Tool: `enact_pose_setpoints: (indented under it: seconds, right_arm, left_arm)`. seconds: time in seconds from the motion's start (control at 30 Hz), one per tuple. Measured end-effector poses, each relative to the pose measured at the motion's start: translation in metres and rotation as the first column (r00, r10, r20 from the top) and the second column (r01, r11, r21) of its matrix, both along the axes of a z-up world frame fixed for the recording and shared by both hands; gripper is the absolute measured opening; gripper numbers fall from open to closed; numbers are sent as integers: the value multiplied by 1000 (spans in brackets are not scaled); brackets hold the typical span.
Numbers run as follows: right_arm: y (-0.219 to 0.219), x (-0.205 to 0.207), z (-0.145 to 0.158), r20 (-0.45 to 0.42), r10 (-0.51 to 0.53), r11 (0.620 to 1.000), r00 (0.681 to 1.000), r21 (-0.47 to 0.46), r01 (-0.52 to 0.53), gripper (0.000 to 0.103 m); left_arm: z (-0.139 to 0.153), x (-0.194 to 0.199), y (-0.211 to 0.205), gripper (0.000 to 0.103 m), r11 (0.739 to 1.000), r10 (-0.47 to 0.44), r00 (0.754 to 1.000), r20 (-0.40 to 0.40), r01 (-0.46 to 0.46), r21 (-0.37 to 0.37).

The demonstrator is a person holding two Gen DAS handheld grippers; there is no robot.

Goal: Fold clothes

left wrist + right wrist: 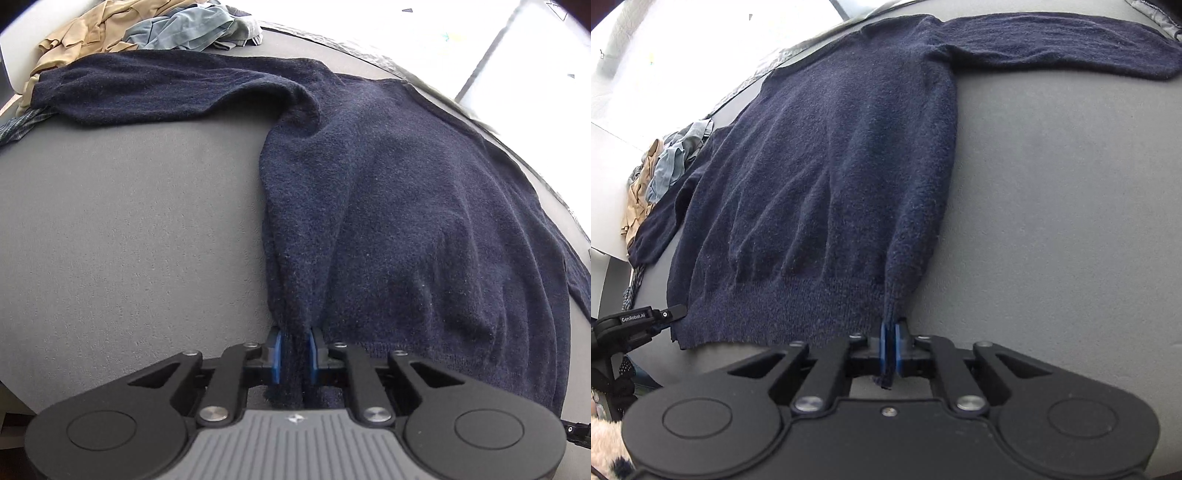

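A navy blue knit sweater (388, 192) lies spread on the grey table (129, 229), with both sleeves stretched out sideways. My left gripper (294, 345) is shut on the hem at the sweater's left bottom corner, with bunched knit between its blue pads. In the right wrist view the sweater (831, 166) fills the middle, and my right gripper (891, 341) is shut on the hem at the right bottom corner. The left gripper (646, 321) shows at the far left edge of the hem in the right wrist view.
A pile of other clothes, tan and grey-blue (147, 29), lies at the far left end of the table, touching the left sleeve; it also shows in the right wrist view (661, 170). A bright window (498, 44) lies beyond the far table edge.
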State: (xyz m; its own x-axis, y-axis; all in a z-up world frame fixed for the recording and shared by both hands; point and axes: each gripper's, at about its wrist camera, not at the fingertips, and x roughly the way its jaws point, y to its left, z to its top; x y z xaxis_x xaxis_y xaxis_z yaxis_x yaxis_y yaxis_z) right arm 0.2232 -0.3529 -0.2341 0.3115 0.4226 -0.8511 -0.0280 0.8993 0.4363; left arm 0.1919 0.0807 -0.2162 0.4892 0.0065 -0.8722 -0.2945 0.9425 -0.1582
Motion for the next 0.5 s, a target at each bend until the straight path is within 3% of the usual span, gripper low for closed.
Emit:
enact_pose_setpoints:
  seconds: [0.07,0.1,0.13,0.17,0.2,0.23,0.4,0.5]
  right_arm:
    - [0,4,1,0,2,1000,1000,2,-2,8]
    - [0,6,4,9,9,1000,1000,-14,-9,13]
    - [1,7,7,19,15,999,1000,-38,-14,16]
    - [2,8,11,33,16,998,999,-67,-13,23]
    - [1,9,14,47,15,996,999,-92,-10,32]
    - [0,10,17,62,14,994,998,-111,-7,35]
    - [-30,13,29,126,-63,981,990,-177,85,54]
    - [-52,21,24,144,-156,967,977,-177,181,54]
  left_arm:
    - [-1,2,-2,26,1000,-7,1000,-19,8,23]
    - [4,3,-6,33,998,-24,1000,-19,25,57]
    - [9,4,-9,44,995,-36,999,-18,37,90]
    - [14,5,-10,51,993,-30,999,-12,31,115]
    - [20,6,-11,65,991,-13,1000,3,12,136]
    - [28,8,-11,74,988,11,999,31,-16,155]
    - [55,34,-21,96,984,52,990,128,-73,160]
    - [54,61,-40,98,989,13,991,133,-33,147]
